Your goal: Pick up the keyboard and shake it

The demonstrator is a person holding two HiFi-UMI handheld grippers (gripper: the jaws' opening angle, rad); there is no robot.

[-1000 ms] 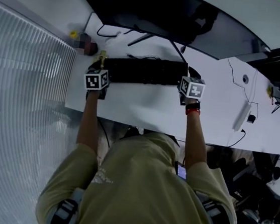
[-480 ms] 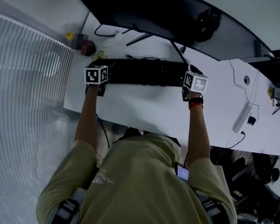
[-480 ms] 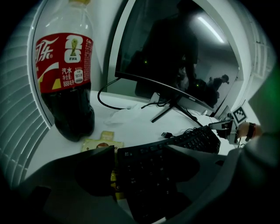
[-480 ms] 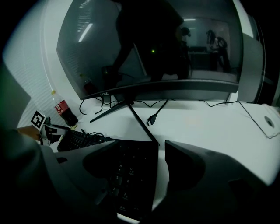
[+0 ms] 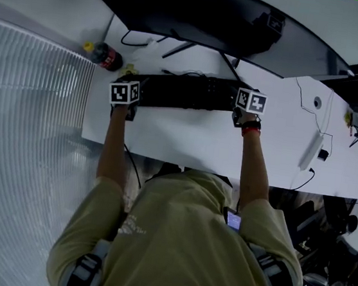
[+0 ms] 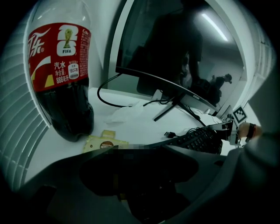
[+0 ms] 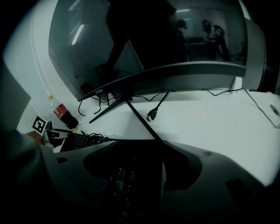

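- While the person leans over it, the white desk [image 5: 185, 143] carries the black keyboard [image 5: 185, 91], which lies flat along the far half, just in front of the monitor's stand.
- The left gripper [image 6: 148, 166] is at the keyboard's left end and the right gripper [image 7: 135, 170] at its right end.
- Both sets of jaws stand wide and have just been closing a little, each with an end of the keyboard between them. I see no pad pressing on it yet.
- A curved monitor [image 5: 201, 15] spans the back of the desk, its screen dark and throwing back the ceiling lights. The stand legs [image 6: 175, 107] splay out on the desktop behind the keyboard.
- A cola bottle [image 5: 105, 57] with a red label stands at the back left corner.
- A yellow wrapper [image 6: 103, 142] lies just in front of the bottle, and a crumpled white tissue [image 6: 127, 113] is close by.
- A black cable [image 6: 107, 98] loops across the desk beside the bottle, and a loose plug [image 7: 152, 114] lies on the bare top to the right of the stand.
- The right half of the desk is mostly open white top, with a white power strip [image 5: 310, 147], a few thin leads and a round grommet [image 5: 313, 101].
- A ribbed white panel [image 5: 26, 120] runs along the desk's left side.
- The person wears an olive shirt [image 5: 174, 235] and a red wristband [image 5: 249, 132] on the right wrist.
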